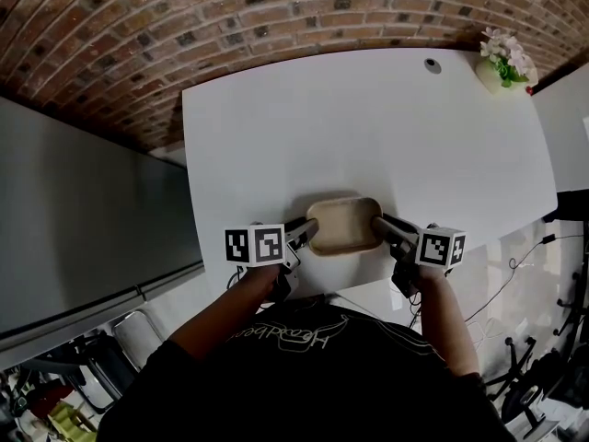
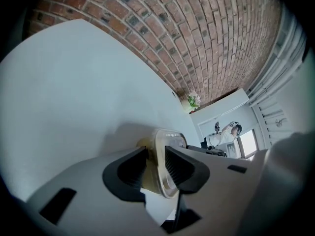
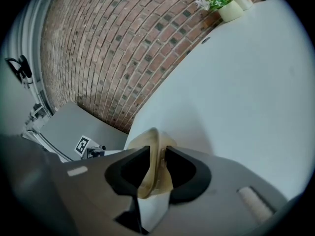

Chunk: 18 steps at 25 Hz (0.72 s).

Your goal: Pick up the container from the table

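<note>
A shallow beige container (image 1: 343, 225) rests on the white table (image 1: 368, 127) close to its near edge. My left gripper (image 1: 308, 231) straddles the container's left rim (image 2: 158, 156); its dark pads (image 2: 178, 165) stand on either side of the rim with a little room, so it is open. At the other end, my right gripper (image 1: 382, 224) has the right rim (image 3: 154, 167) between its pads (image 3: 182, 171). That gap is narrow and the rim lies close against one pad, but the gripper does not clamp it.
A small pot of white flowers (image 1: 502, 61) stands at the table's far right corner, with a dark round grommet (image 1: 432, 64) near the far edge. A brick wall (image 1: 230, 17) runs behind. A grey partition (image 1: 83, 219) stands on the left.
</note>
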Each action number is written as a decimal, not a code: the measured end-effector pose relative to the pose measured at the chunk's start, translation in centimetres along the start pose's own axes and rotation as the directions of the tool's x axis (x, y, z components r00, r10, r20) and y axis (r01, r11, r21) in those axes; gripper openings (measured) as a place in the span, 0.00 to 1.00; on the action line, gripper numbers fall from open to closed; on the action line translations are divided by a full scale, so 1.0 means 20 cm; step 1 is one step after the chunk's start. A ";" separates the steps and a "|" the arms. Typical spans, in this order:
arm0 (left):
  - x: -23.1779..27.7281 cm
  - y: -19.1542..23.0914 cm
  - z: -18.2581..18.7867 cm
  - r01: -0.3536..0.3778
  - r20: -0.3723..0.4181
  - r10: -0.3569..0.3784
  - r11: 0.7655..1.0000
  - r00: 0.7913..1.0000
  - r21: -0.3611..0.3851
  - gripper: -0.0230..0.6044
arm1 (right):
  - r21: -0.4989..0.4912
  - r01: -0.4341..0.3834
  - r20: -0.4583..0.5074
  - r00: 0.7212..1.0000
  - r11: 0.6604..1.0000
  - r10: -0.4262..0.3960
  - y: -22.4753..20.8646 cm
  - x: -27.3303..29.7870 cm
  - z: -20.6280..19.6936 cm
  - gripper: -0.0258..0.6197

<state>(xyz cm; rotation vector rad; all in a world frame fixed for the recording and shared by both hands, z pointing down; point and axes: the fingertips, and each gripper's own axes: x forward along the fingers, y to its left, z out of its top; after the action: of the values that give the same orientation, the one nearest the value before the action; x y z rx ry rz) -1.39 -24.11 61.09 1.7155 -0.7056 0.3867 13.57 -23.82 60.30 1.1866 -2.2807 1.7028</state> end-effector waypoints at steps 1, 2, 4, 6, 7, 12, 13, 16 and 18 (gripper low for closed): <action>0.00 0.00 0.00 -0.001 0.001 0.001 1.000 1.000 0.002 0.23 | -0.003 0.000 -0.001 1.000 1.000 0.000 0.00 0.00 0.00 0.21; 0.00 0.00 0.00 -0.001 0.002 0.001 1.000 1.000 0.002 0.23 | -0.007 -0.001 -0.003 1.000 1.000 0.001 0.01 0.00 0.00 0.21; -0.01 -0.01 0.00 -0.002 0.005 0.002 1.000 1.000 0.001 0.23 | -0.013 -0.002 -0.005 1.000 1.000 0.002 0.01 -0.01 -0.01 0.21; -0.01 -0.02 0.00 -0.002 0.009 0.002 1.000 1.000 -0.001 0.23 | -0.016 -0.004 -0.004 1.000 1.000 0.004 0.01 -0.02 -0.01 0.21; -0.01 -0.02 0.00 0.000 0.010 0.000 1.000 1.000 -0.003 0.23 | -0.015 -0.006 -0.003 1.000 1.000 0.006 0.01 -0.02 -0.01 0.21; -0.04 -0.05 -0.01 0.004 0.027 -0.004 1.000 1.000 0.001 0.23 | -0.023 -0.021 0.008 1.000 1.000 0.021 0.04 -0.04 0.00 0.21; -0.05 -0.06 -0.01 0.004 0.032 -0.004 1.000 0.999 0.001 0.23 | -0.027 -0.024 0.010 1.000 0.999 0.024 0.05 -0.05 0.00 0.20; -0.07 -0.09 -0.01 0.008 0.048 -0.008 1.000 0.999 -0.008 0.23 | -0.037 -0.031 0.016 0.999 0.999 0.031 0.07 -0.07 0.01 0.20; -0.09 -0.11 -0.01 0.010 0.062 -0.009 1.000 0.998 -0.007 0.23 | -0.047 -0.035 0.022 0.999 0.998 0.036 0.09 -0.09 0.01 0.21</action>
<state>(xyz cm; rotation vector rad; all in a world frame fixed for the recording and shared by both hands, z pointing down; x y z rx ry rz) -1.25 -23.12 58.44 1.7289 -0.7424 0.3251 13.80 -22.94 57.88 1.1697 -2.3547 1.6462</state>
